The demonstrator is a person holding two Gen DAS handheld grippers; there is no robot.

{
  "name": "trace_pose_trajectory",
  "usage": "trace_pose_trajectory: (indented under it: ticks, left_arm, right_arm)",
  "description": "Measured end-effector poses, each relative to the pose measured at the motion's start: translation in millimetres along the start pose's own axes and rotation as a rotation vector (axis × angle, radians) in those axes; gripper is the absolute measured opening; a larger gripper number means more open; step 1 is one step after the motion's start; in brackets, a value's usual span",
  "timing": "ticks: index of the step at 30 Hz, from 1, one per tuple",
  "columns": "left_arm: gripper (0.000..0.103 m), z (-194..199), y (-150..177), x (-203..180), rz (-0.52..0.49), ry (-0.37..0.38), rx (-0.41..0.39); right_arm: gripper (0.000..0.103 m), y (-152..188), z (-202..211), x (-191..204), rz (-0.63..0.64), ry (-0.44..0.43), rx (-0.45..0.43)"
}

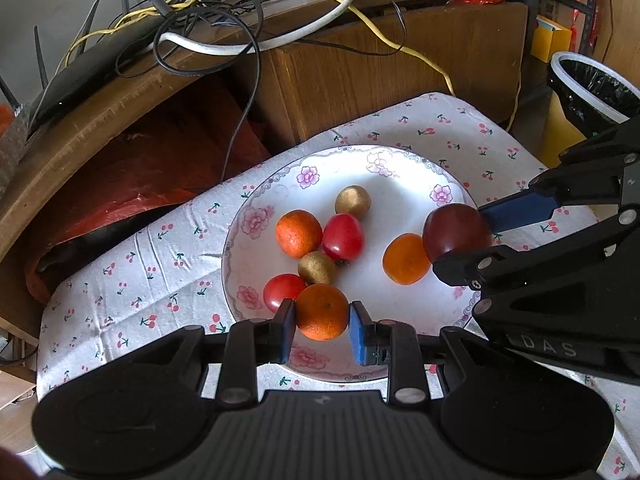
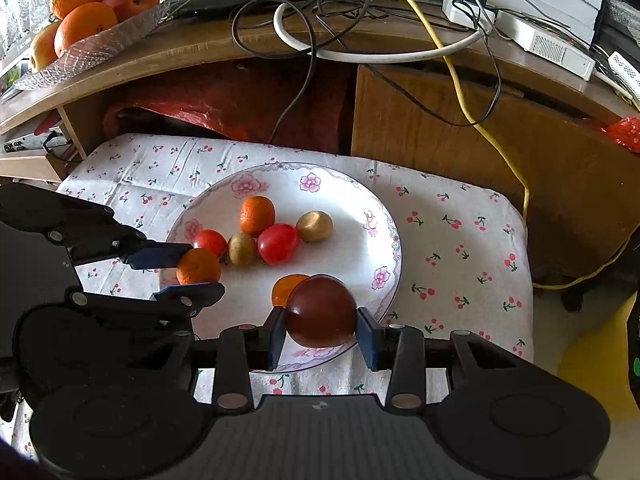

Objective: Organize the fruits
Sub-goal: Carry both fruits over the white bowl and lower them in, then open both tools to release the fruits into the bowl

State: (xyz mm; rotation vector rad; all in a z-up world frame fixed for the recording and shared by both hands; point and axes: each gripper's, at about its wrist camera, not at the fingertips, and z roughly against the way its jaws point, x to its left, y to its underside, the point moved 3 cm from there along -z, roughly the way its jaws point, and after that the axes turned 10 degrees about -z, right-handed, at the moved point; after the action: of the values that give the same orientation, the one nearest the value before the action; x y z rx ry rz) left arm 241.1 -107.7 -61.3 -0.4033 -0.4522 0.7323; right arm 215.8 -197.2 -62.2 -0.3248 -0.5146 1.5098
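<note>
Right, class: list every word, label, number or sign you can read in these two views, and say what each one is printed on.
"DAS": raised letters on the black body of the right gripper, seen from the left wrist view.
White print on the dark device at the left edge of the right wrist view: too blurred to read.
No other text is legible.

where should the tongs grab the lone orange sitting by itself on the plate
Grip the lone orange across its round middle, coming from above. It sits apart from the clustered fruit on the plate, so the sides facing the plate's middle and near rim are free; the right tongs, holding a dark red fruit, crowd one side.
</note>
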Motion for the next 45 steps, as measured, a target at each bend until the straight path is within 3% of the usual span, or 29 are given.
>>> trace_pose_trajectory:
  ticks: [28,45]
  left_arm:
    - [0.038,-11.3,1.2,-4.3,-0.020,-0.019,-0.001]
    - [0.048,-9.3,4.2,-3.5,-0.007,-0.012,-0.002]
  right_arm:
    - [0.038,-9.9,-12.4,3.4,0.027,0.011,-0.036]
    - [0.041,-8.3,-13.5,3.1,0.010,0.010,-0.027]
